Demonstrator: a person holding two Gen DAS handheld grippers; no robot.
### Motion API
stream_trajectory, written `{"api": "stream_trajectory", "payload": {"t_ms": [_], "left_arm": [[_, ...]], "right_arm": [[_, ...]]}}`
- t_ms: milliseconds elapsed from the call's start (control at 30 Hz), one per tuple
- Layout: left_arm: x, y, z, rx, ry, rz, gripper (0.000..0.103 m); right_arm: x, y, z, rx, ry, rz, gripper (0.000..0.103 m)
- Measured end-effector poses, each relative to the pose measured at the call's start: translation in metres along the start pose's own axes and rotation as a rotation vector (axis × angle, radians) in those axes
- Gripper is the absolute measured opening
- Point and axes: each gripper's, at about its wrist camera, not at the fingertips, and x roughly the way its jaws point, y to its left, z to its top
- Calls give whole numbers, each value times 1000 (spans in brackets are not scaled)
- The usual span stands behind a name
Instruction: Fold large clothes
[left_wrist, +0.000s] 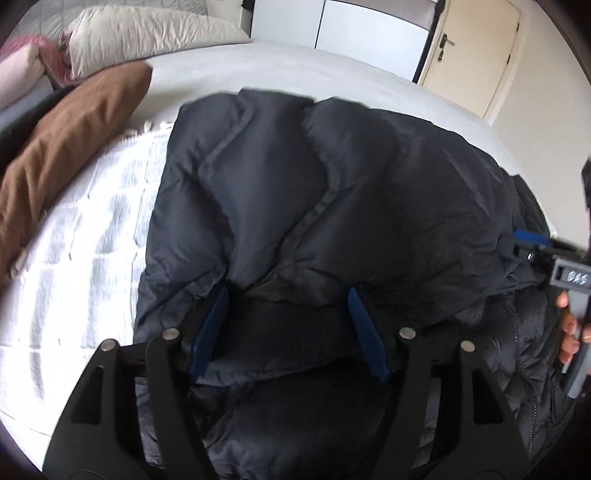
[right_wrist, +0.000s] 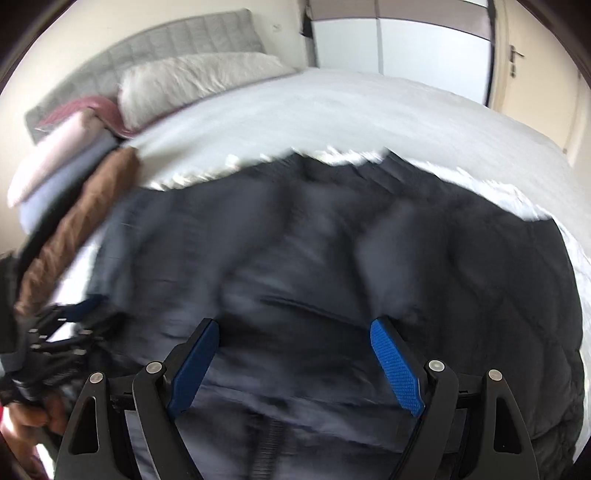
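Observation:
A dark navy puffer jacket (left_wrist: 332, 184) lies spread on the bed over a white quilted blanket (left_wrist: 92, 240). In the left wrist view my left gripper (left_wrist: 287, 295) hovers open over the jacket's near part. A dark band of fabric runs between its blue pads (left_wrist: 210, 332), which do not press on it. The right wrist view is blurred. In it my right gripper (right_wrist: 293, 325) stands wide open just above the jacket (right_wrist: 443, 258), near its zipper, holding nothing. A hand holds the right gripper (left_wrist: 517, 245) at the jacket's right edge. The left gripper (right_wrist: 74, 314) shows blurred at the far left.
A brown pillow (left_wrist: 74, 136) lies left of the jacket. A beige pillow (left_wrist: 147, 37) and folded pink and pale bedding (right_wrist: 66, 140) sit by the grey headboard (right_wrist: 147, 40). Grey sheet (left_wrist: 295, 70) stretches beyond the jacket. A cream door (left_wrist: 476, 55) stands at the back right.

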Motion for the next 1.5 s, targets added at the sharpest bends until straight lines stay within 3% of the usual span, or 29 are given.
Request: {"api": "stream_trajectory", "payload": {"t_ms": [67, 133, 233, 400, 533, 667, 900, 1200, 1333, 1400, 1433, 1500], "left_arm": [[-1, 7, -2, -45, 10, -6, 69], [-7, 7, -3, -56, 24, 20, 69], [-28, 3, -7, -65, 56, 37, 69], [-90, 3, -21, -71, 83, -3, 76], [-144, 2, -43, -69, 100, -40, 81], [-187, 15, -71, -37, 79, 44, 92], [-206, 54, -142, -96, 216, -8, 95], [-205, 85, -217, -225, 305, -138, 94], [-196, 80, -238, -233, 348, -163, 79], [-200, 74, -244, -207, 334, -162, 68], [-203, 69, -248, -206, 342, -196, 61], [-208, 63, -252, -240, 347, -238, 38]], "right_arm": [[-1, -27, -12, 40, 25, 33, 83], [-8, -42, -20, 41, 42, -27, 83], [-36, -62, -30, 32, 66, -24, 85], [-111, -95, -54, 21, 59, 20, 85], [-182, -131, -89, 80, 50, 108, 86], [-233, -166, -134, 179, 52, 181, 88], [-256, -204, -208, 275, 101, 232, 89], [-233, -229, -286, 375, 157, 249, 89], [-216, -230, -308, 422, 193, 274, 82], [-215, -224, -314, 416, 200, 287, 60], [-216, -221, -315, 406, 193, 279, 57], [-221, -215, -315, 381, 171, 293, 38]]}}
